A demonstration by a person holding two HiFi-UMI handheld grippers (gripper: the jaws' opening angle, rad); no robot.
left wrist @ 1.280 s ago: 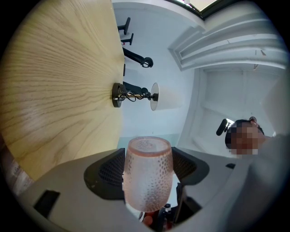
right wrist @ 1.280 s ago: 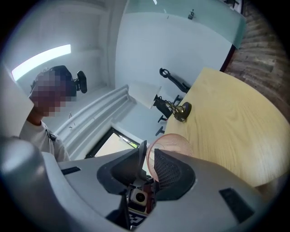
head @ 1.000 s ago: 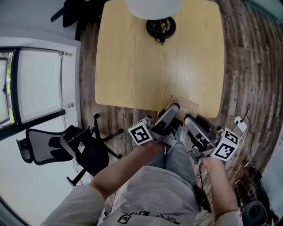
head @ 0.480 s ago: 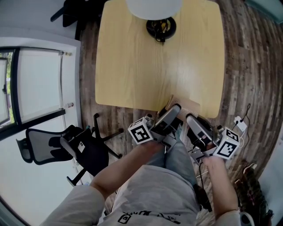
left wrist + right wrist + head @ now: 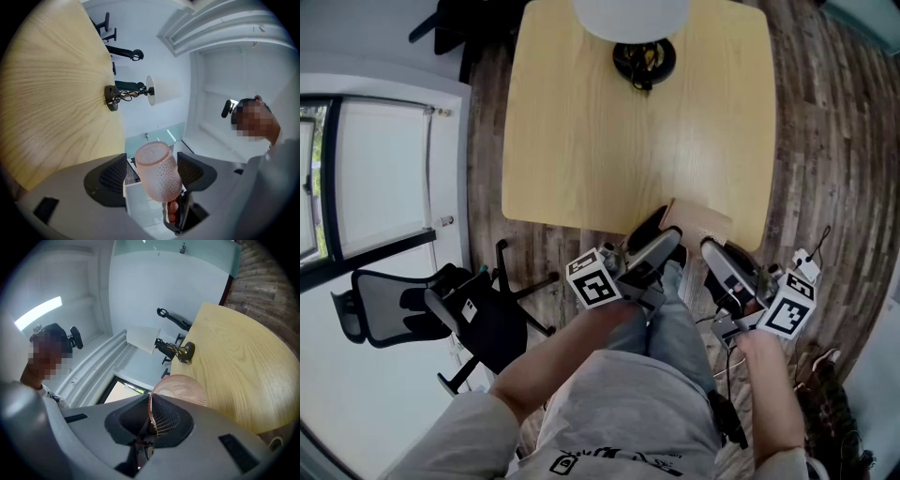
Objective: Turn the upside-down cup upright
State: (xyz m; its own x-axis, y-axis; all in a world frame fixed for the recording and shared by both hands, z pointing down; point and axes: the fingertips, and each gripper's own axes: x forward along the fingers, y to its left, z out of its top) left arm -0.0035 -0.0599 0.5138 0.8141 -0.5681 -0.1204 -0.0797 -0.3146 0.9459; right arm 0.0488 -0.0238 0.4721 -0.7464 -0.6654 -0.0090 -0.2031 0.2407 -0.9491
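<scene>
**Room: small white office, plank floor, one table**

Light wood table [image 5: 581,122] with rounded corners. A lamp stands at its far end: black base [image 5: 643,58], white shade [image 5: 630,14]. Floor [image 5: 834,112] is dark wood plank in mixed tones. Walls [image 5: 366,42] are white. Dark-framed window [image 5: 380,178] on the left, with daylight coming in. Black mesh-back office chair [image 5: 441,314] stands on the floor near the table's near-left corner. More black furniture legs [image 5: 455,23] sit past the far-left corner. The ceiling has white stepped trim [image 5: 225,28] and a bright strip light [image 5: 37,312].
</scene>
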